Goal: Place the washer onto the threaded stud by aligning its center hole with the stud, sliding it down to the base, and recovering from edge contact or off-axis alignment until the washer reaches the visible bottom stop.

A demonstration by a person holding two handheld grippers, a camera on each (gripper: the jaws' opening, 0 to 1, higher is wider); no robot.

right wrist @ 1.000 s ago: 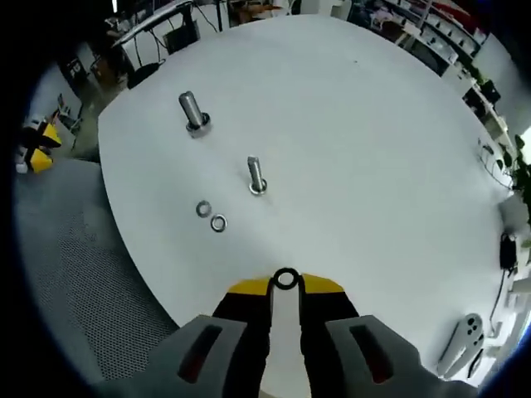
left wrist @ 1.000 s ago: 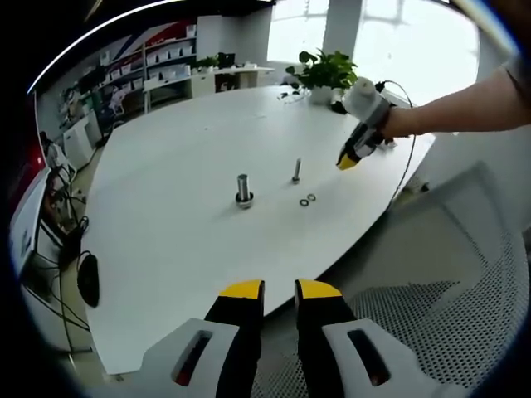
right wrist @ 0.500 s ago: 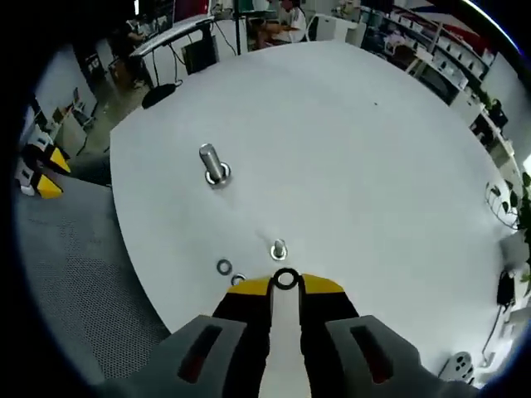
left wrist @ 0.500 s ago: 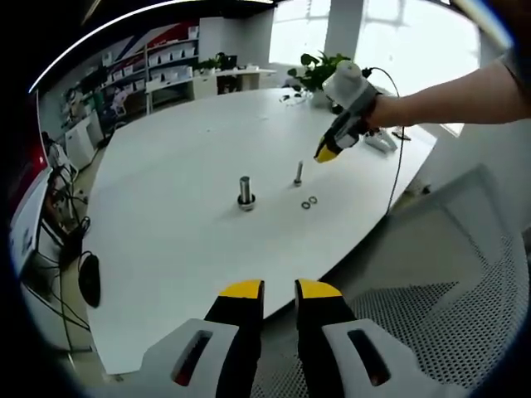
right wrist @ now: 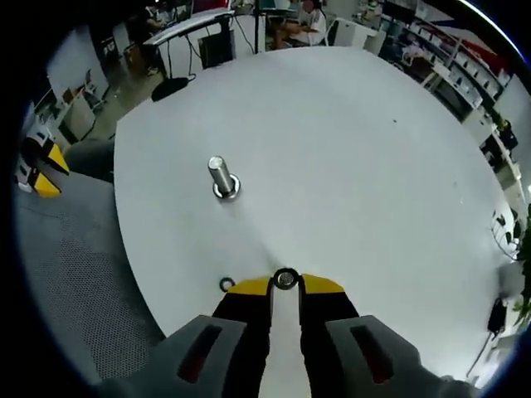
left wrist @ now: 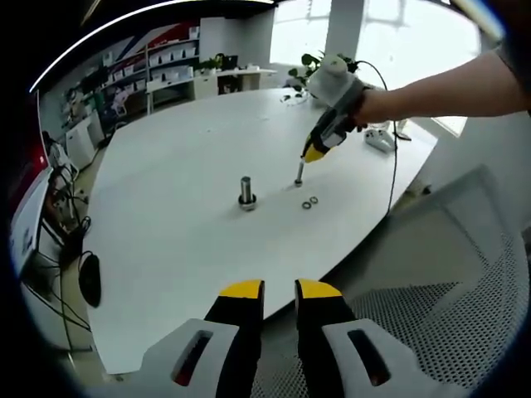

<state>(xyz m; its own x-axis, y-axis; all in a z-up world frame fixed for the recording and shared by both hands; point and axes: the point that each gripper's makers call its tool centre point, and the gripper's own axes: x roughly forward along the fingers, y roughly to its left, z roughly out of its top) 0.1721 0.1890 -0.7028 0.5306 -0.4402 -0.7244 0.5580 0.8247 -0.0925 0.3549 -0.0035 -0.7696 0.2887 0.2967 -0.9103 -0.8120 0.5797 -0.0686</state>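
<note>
- A washer is sitting pinched between the yellow tips of the right hand-held gripper, its ring held flat-on to the right gripper view with the centre hole showing.
- The right hand-held gripper is hovering over the smaller threaded stud in the left gripper view, tips pointing down just above the stud's top; whether washer and stud are touching cannot be told from there.
- In the right gripper view the washer is covering that stud, so something grey is showing through the hole but cannot be made out clearly.
- Two spare washers are lying side by side on the white desk just beside the stud's base in the left gripper view; the right gripper view is catching one of them beside the yellow tip.
- A larger bolt is standing upright on the desk, well apart from the stud.
- The left hand-held gripper is holding nothing, its jaws slightly parted, off the desk edge above a mesh chair.
- A person's forearm is reaching in behind the right hand-held gripper.
</note>
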